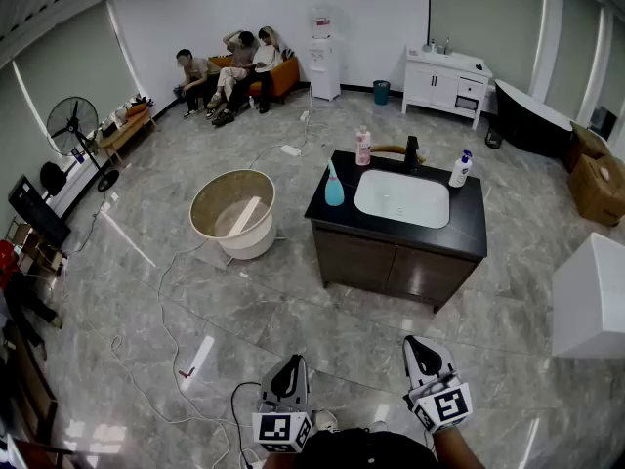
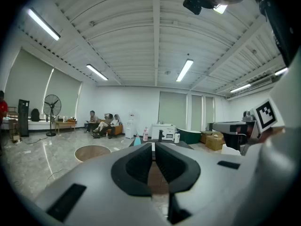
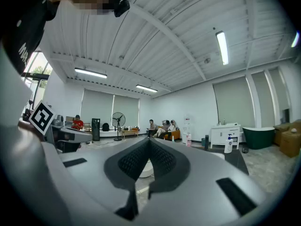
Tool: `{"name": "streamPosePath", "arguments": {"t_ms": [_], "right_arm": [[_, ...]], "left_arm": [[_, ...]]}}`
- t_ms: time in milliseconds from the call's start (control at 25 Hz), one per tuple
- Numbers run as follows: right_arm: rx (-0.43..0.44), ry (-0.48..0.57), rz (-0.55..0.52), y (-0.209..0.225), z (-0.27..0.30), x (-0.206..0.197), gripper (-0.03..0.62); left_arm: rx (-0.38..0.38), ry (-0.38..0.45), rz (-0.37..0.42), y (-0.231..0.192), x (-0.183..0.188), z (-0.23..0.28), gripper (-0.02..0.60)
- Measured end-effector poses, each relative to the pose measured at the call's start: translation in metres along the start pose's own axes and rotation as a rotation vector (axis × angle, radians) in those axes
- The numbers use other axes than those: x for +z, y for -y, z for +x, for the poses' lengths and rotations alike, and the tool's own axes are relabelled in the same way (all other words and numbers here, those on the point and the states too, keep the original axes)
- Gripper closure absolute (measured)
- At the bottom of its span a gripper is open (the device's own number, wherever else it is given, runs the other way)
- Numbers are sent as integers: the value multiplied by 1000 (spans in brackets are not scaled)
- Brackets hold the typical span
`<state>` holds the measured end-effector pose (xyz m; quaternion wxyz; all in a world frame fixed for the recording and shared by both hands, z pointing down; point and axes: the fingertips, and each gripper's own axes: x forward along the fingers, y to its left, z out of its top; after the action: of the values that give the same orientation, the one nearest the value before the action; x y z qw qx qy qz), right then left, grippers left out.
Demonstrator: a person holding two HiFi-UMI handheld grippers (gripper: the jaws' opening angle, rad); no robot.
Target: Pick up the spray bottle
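The spray bottle (image 1: 334, 186) is pale blue with a pointed top. It stands upright on the left side of the black vanity top (image 1: 469, 228), beside the white sink (image 1: 401, 198). In the left gripper view the spray bottle (image 2: 137, 140) shows small and far ahead, just left of the jaws. My left gripper (image 1: 290, 374) (image 2: 154, 145) and right gripper (image 1: 422, 353) (image 3: 149, 140) are held low near my body, well short of the vanity. Both are shut with nothing between their jaws.
A pink bottle (image 1: 362, 147), a black faucet (image 1: 411, 151) and a white pump bottle (image 1: 460, 169) share the vanity top. A round beige tub (image 1: 234, 213) stands left of the vanity, with cables (image 1: 166, 330) across the floor. A white box (image 1: 591, 296) is at the right; people sit on a far sofa.
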<state>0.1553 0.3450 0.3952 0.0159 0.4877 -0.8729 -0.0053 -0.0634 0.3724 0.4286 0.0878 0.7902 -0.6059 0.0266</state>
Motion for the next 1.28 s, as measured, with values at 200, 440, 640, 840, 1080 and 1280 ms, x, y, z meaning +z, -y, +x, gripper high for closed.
{"name": "streamPosePath", "arguments": {"t_ms": [200,440,640,840,1080,1280], "right_arm": [[17,-1,-9,-7,10,2,600],[11,5,-19,-18,25,1,600],[-54,-1,1,-21,39,-7,600],[-84,-7,16,-28,56,-12,600],[-74,-25,24,-24,91,-23,600],[-59,-27,28,-5,142,-32,600]], "left_arm": [[-4,-1,-1,-8,2,4,552],[-15,-2,-5,-22,2,6,552],[-34,-2,9,-39,3,4,552],[-39,-31,24,-65,-5,5,552],[-31,-55,10,-90,-11,29,552],[-18,-58,11,-112,-8,74,552]]}}
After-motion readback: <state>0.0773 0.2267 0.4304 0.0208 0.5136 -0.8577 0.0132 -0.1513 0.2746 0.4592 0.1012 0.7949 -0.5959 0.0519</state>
